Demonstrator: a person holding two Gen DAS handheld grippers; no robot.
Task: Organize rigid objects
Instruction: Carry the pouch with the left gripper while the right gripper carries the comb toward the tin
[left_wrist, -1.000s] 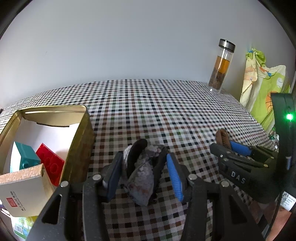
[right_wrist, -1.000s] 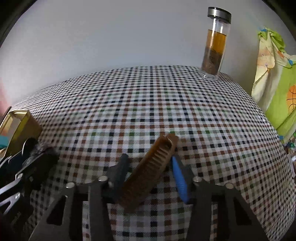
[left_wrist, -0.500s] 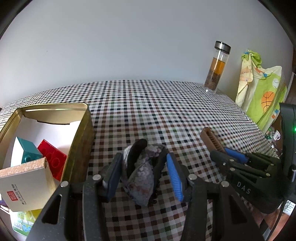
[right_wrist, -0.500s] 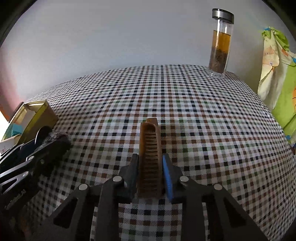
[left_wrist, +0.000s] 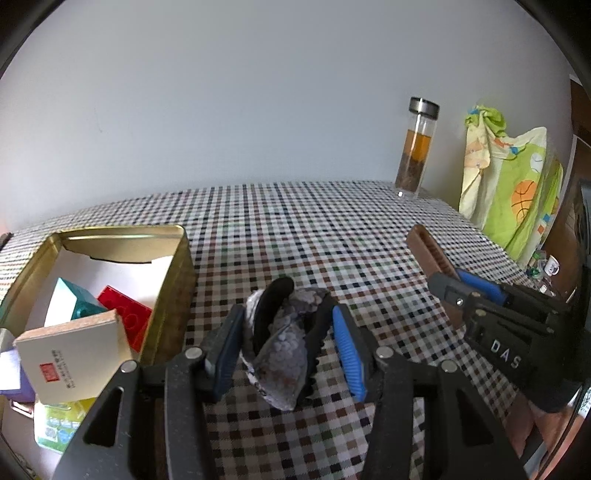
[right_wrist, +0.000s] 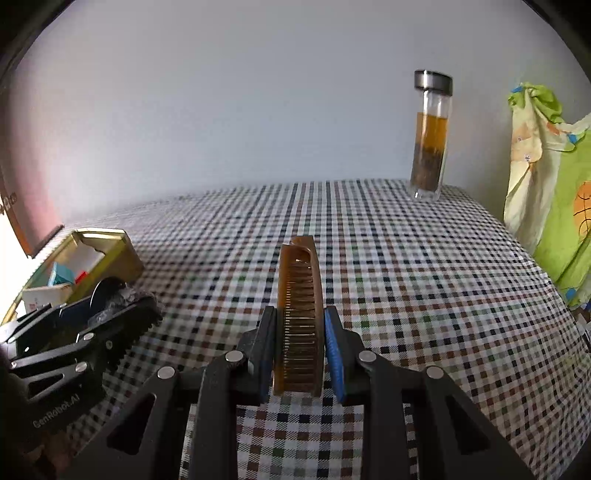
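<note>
Pointing straight ahead between right fingers: comb

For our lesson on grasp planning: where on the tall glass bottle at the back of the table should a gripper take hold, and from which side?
Grip the glass bottle around its straight middle, below the metal cap, coming in level from the front. It stands upright close to the wall, so only the front and sides look reachable.
</note>
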